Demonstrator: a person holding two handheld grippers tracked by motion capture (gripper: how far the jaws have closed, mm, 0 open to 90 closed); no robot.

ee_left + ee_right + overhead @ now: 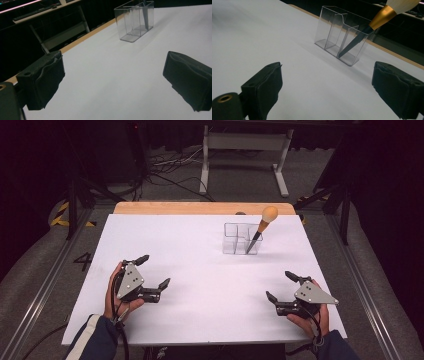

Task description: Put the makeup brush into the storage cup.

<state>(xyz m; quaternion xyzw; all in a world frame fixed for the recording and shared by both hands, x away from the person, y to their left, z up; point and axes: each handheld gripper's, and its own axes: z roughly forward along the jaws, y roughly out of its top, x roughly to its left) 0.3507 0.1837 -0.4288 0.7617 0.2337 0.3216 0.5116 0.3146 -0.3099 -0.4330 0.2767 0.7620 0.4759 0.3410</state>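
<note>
While both hands rested low at the near edge of the white counter (200,270), the left tongs (154,270) sat at the near left with jaws spread wide and nothing between them, and the right tongs (283,286) sat at the near right, likewise spread and holding nothing. Each pair of tongs lay well apart from the other and pointed inward and away from the person. Farther back, right of centre, stood a clear plastic organiser (235,240) with several compartments, well apart from both tongs. A makeup brush (261,228) leaned in its rightmost compartment as the high view showed it, dark handle tip down at the bottom and the gold ferrule and pale round bristle head rising tilted above the rim. Beyond it ran the counter's wooden far edge (200,208), then a dark floor with cables and a white frame (245,150)
</note>
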